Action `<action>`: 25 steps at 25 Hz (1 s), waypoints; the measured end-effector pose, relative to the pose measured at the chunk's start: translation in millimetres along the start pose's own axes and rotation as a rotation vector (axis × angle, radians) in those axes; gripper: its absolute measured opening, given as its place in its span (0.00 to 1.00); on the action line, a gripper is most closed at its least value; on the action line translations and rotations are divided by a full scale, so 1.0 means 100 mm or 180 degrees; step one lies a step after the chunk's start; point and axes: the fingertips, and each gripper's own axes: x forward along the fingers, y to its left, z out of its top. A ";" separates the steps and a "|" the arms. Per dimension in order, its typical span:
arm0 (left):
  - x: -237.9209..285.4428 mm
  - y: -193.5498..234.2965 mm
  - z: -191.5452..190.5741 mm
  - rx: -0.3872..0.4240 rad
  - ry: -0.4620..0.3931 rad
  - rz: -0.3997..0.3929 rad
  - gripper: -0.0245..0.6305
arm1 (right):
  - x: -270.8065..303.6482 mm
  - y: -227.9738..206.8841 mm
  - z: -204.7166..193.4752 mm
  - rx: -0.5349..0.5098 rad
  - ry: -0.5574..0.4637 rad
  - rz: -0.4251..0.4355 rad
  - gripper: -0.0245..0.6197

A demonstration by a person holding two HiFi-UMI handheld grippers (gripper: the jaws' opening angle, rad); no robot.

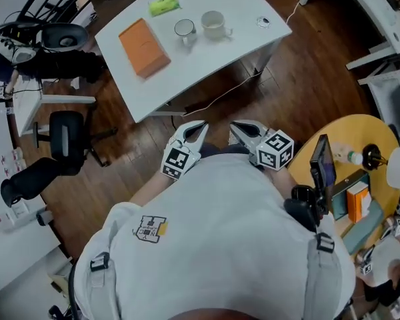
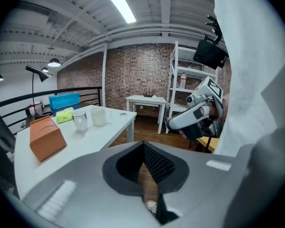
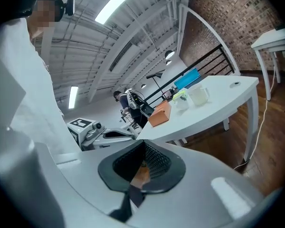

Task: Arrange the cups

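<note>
Right, head view: the glass cup (image 1: 185, 29) and white mug (image 1: 215, 25) stand side by side on the white table (image 1: 207, 55) at top centre, while the left gripper (image 1: 200, 127) and right gripper (image 1: 235, 128) hang mid-frame, well apart from it. Left gripper view: jaws pressed together on nothing, cups at mid-left. Right gripper view: jaws likewise closed and empty, cups at upper right.

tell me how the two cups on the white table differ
The glass cup is clear and see-through; the white cup is opaque and cream-white. The glass cup stands next to the orange box, while the white cup is on its far side, further from the box. The white cup looks slightly wider than the glass cup. Both stand upright, side by side on the table.
</note>
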 end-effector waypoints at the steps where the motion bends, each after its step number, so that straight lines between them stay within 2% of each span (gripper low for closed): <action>1: 0.01 0.07 0.01 -0.0030 0.0022 0.0048 0.04 | 0.05 -0.02 0.04 0.0007 0.0021 0.0037 0.04; 4: 0.06 0.33 0.04 -0.0088 0.0058 0.0192 0.04 | 0.23 -0.12 0.16 0.0003 0.0096 0.0111 0.04; 9: 0.29 0.91 0.05 -0.0133 -0.0048 0.0388 0.04 | 0.67 -0.43 0.30 -0.0087 0.0228 0.0109 0.04; 15: 0.54 1.65 0.13 -0.0183 -0.0098 0.0575 0.04 | 1.12 -0.65 0.69 -0.0326 0.0381 -0.0023 0.04; 20: 0.82 2.22 0.14 -0.0181 -0.0015 0.0793 0.04 | 1.44 -0.82 0.99 -0.0524 0.0419 -0.0148 0.04; 25: 1.28 2.51 0.13 -0.0355 0.0183 0.0949 0.29 | 1.48 -1.01 1.16 -0.0670 0.0633 -0.0130 0.04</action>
